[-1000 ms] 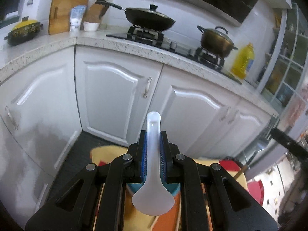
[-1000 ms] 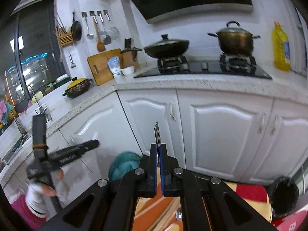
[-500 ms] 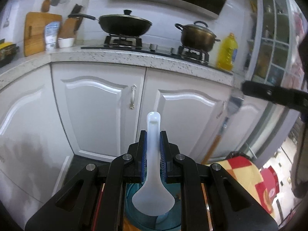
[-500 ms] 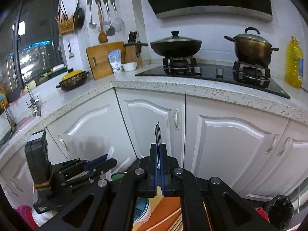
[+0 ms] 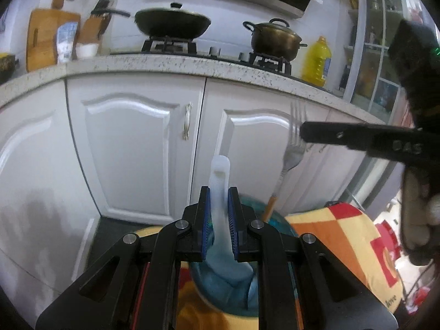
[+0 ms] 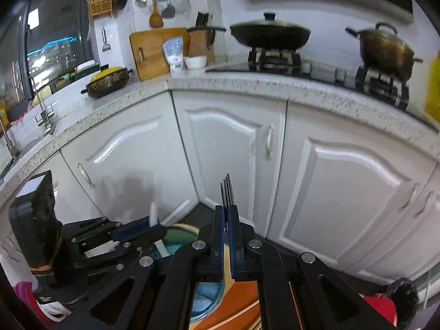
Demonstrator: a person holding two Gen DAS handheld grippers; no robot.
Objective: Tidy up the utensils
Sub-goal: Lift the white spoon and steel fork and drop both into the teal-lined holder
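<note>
1. Here, in the left wrist view, the left gripper (image 5: 219, 220) fills the lower centre of the frame, its blue pads clenched on the neck of a white spoon (image 5: 220, 192). The spoon's handle points up past the pads; its bowl hangs below them.
2. Below the spoon's bowl, at lower centre, sits a blue container (image 5: 277, 220) on a cloth (image 5: 341, 233) of yellow, orange and red patches.
3. At centre right of the same view, the right gripper (image 5: 302, 132) reaches in from the right edge, grasping a fork (image 5: 293, 159) just under its tines. The tines point up; the fork's orange handle end is down by the container's rim, and whether it touches cannot be told.
4. A gloved hand (image 5: 418, 214) holds the right gripper's grip at the right edge.
5. In the right wrist view, the right gripper (image 6: 227, 220) stands at lower centre, jaws closed on the fork (image 6: 227, 189), whose tines rise above the pads.
6. At lower left of that view, the left gripper (image 6: 148, 228) holds the spoon (image 6: 154, 214) over the container (image 6: 209, 294).
7. White cabinets (image 5: 137, 148) fill the middle of both views; a wok (image 5: 173, 23), a pot (image 5: 275, 38) and a yellow bottle (image 5: 316, 60) stand on the counter (image 5: 176, 64) across the top.
</note>
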